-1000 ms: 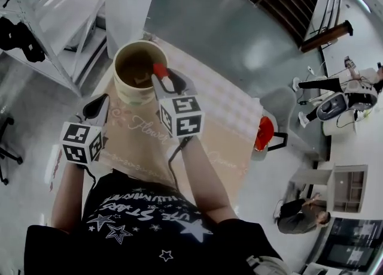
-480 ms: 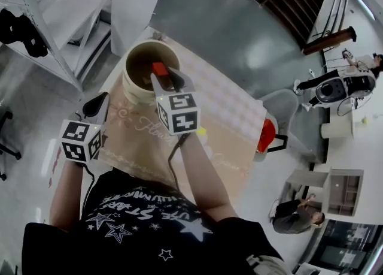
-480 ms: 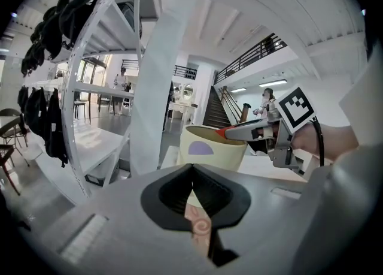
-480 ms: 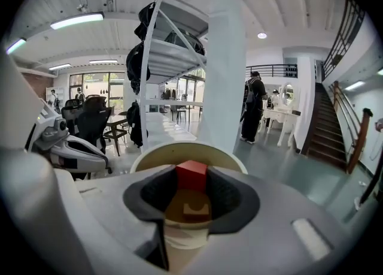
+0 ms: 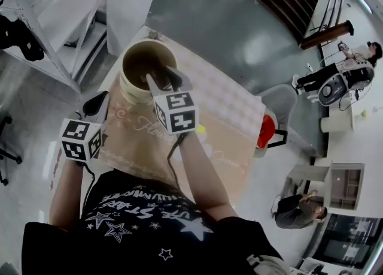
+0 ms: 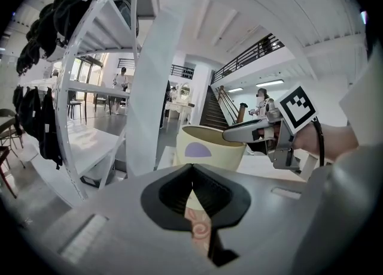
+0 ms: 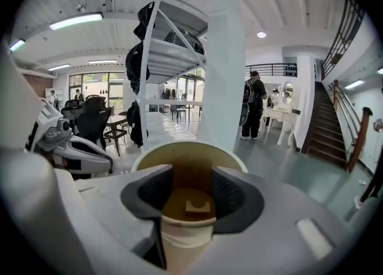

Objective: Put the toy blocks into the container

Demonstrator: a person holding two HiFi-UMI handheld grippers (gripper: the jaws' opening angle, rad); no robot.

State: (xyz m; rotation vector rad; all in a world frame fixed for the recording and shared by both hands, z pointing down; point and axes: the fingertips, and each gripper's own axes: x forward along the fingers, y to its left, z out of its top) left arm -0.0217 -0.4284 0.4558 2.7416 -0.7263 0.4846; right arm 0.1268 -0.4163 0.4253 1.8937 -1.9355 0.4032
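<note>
Release step: right tool (image 5: 160,77) just opened, empty, over container (image 5: 128,94); left tool (image 5: 97,105) closed, empty. Next, probably: fetch yellow block (image 5: 201,129).

Container (image 5: 133,93) mouth stands open; white rack (image 5: 66,7) crowds its left.

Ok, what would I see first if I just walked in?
You'd spot the big cream container at the far end of the table. The right gripper hangs right over its mouth; its jaws have just been opening, with nothing between them. One toy block lies on the bottom inside.
</note>
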